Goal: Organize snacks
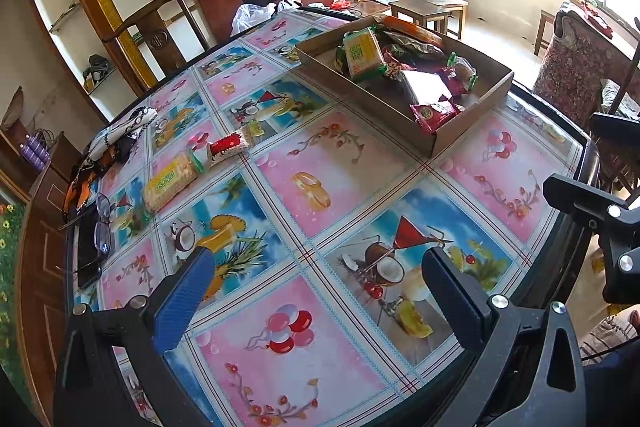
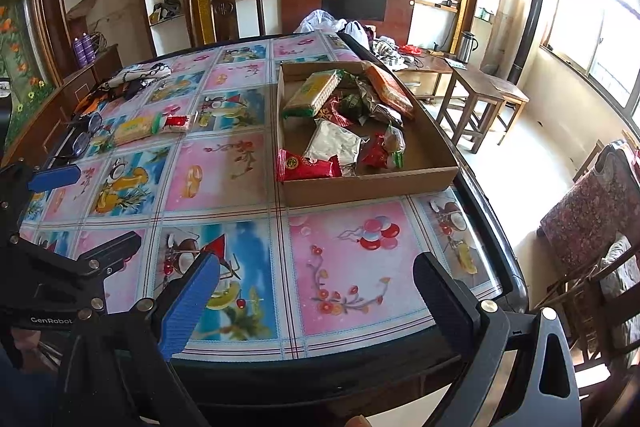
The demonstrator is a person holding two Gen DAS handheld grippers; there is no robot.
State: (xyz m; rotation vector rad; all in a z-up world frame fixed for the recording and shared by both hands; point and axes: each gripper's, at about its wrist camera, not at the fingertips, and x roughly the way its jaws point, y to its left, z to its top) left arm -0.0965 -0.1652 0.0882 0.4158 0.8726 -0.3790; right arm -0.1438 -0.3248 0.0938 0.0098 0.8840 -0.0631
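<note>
Near counter's left edge: glasses, then yellow cracker pack touching red-white snack, both well ahead of left gripper, jaws wide apart, empty. Cardboard tray w/ snacks toward right edge, ahead of right gripper, jaws also spread, holding nothing.

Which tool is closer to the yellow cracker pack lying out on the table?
The left tool. The yellow cracker pack lies ahead of it, off to its left. The right tool sits farther right, with the pack far across the table.
</note>
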